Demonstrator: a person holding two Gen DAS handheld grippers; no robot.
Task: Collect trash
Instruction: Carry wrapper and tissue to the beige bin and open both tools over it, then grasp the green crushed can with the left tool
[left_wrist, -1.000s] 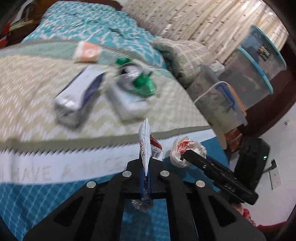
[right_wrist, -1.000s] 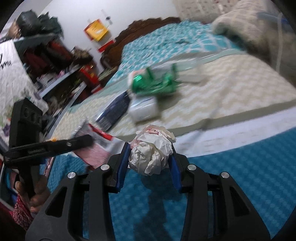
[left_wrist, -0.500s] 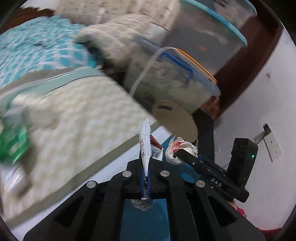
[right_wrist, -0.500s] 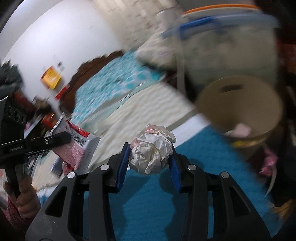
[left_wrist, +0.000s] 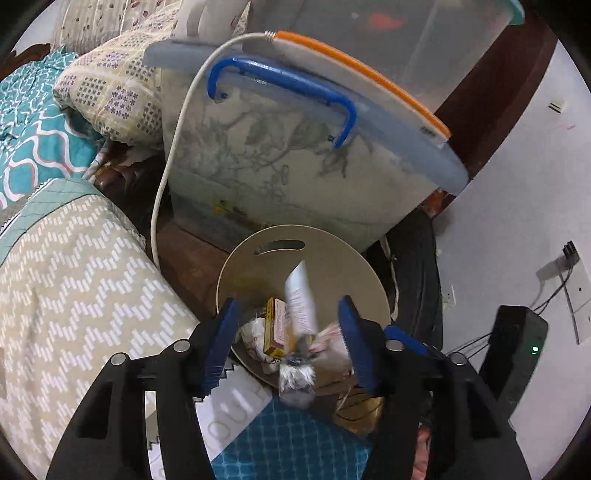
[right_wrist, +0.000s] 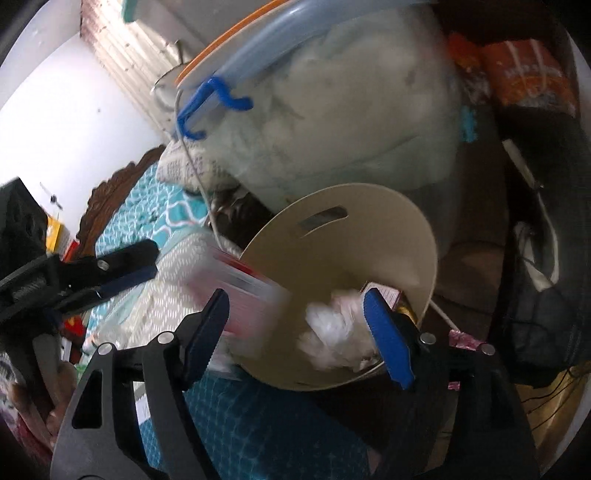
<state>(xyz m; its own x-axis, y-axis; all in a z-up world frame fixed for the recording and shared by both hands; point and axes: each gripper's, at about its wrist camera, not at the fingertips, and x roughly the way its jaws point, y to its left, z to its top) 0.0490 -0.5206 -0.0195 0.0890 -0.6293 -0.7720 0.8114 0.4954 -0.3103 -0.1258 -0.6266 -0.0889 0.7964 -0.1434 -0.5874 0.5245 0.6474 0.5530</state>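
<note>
Since a second ago both hands have swung off the bed to the beige bin (left_wrist: 258, 258) beside it, and both loads are now let go. The flat wrapper (left_wrist: 301, 299), clamped in the left gripper (left_wrist: 286, 347) earlier, hangs blurred between that gripper's spread jaws, pads not touching it, over the bin mouth. The crumpled paper ball (right_wrist: 334, 332), earlier squeezed in the right gripper (right_wrist: 299, 332), sits blurred inside the bin wall (right_wrist: 369, 229), clear of both pads. Jaws on both grippers are opening, medium-wide to wide.

Step in hand: drop-off, likely finishing. The bin already holds a small yellow carton (left_wrist: 277, 328) and other scraps. Next move probably calls for lifting both grippers clear and going back to the bed for what is left; nothing more to collect shows in these views.

Edges: the bin's near rim lies just under the fingertips, against the teal bedspread (left_wrist: 288, 443). Far side is blocked by a big clear storage tub (left_wrist: 295, 173) with a blue handle (left_wrist: 280, 81); a white cable (left_wrist: 170, 155) hangs at far left. The chevron blanket (left_wrist: 74, 295) bulges on the left; on the right, a dark bag (left_wrist: 417, 266) and a black box with a green light (left_wrist: 521, 350). Open room is mainly up and back toward the bed.
</note>
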